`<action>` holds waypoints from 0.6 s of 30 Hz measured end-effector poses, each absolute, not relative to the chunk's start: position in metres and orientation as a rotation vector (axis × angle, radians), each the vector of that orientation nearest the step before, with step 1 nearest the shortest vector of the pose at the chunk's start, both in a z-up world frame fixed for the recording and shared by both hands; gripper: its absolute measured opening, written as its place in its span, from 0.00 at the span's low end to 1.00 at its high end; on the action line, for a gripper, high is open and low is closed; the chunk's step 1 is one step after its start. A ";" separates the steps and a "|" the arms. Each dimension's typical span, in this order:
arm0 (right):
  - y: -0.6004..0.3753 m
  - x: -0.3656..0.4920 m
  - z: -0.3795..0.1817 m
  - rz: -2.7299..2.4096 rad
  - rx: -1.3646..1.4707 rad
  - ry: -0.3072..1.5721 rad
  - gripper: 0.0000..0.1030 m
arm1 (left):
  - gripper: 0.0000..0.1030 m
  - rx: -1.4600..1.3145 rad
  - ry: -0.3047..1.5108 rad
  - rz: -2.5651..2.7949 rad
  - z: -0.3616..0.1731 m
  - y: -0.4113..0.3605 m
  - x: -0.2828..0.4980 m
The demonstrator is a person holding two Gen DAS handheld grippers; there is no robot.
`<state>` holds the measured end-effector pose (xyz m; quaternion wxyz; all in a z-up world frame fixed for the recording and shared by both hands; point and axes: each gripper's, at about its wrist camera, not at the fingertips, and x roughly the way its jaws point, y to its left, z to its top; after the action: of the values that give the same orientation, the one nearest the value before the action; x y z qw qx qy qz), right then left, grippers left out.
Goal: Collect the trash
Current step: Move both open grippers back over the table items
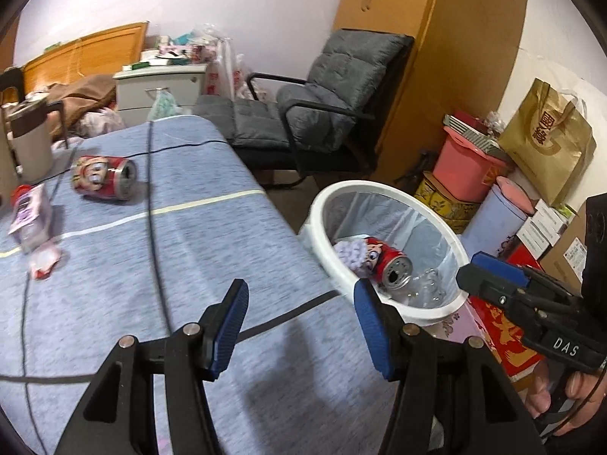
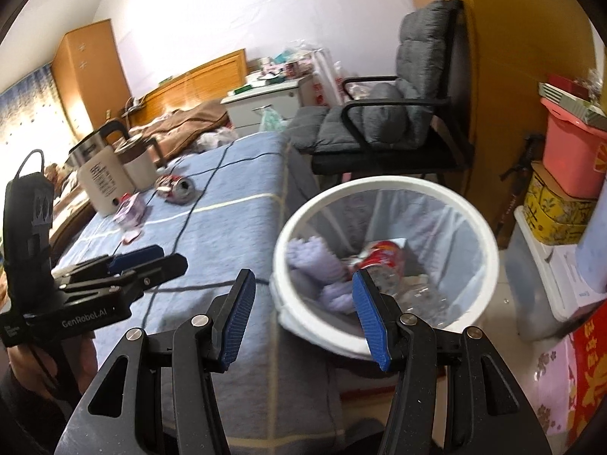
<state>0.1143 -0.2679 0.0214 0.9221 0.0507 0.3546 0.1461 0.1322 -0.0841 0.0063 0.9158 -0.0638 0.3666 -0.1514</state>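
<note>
Blue-padded fingers (image 1: 229, 326) of the left claw (image 1: 301, 328) stand apart with nothing between them, hanging over the counter (image 1: 212, 235), which is covered in a blue-grey cloth. The right claw (image 2: 303, 318) is likewise released and empty, poised over the counter's edge and the near rim of the white bin (image 2: 481, 227). That bin stands on the floor just beside the counter, lined with a clear bag, and holds a red can (image 1: 390, 263), a pale purple wad (image 1: 351, 254) and some crumpled clear plastic (image 1: 426, 284). On the counter, well apart from both claws, a second red can (image 1: 104, 178) lies on its side; near it lie a small purple-and-white carton (image 1: 32, 220) and a scrap of wrapper (image 1: 45, 261). A black cable (image 1: 155, 227) runs across the cloth, and a kettle (image 2: 100, 174) stands at the far end. A grey cushioned chair (image 1: 322, 113) sits beyond the bin.
</note>
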 end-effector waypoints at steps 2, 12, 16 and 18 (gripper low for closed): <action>-0.258 0.111 0.020 0.319 0.089 0.735 0.52 | 0.58 -0.133 0.746 -0.295 0.008 -0.077 0.126; -0.226 0.102 0.016 0.387 0.051 0.756 0.52 | 0.58 -0.135 0.729 -0.224 0.007 -0.046 0.100; -0.216 0.100 0.018 0.405 0.045 0.747 0.52 | 0.58 -0.142 0.724 -0.193 0.007 -0.033 0.093; -0.212 0.100 0.019 0.414 0.038 0.743 0.52 | 0.58 -0.145 0.719 -0.175 0.008 -0.027 0.089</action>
<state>0.0998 -0.2118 0.0187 0.9107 0.0185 0.3604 0.2010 0.0895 -0.0266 0.0078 0.9297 -0.0710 0.3510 -0.0856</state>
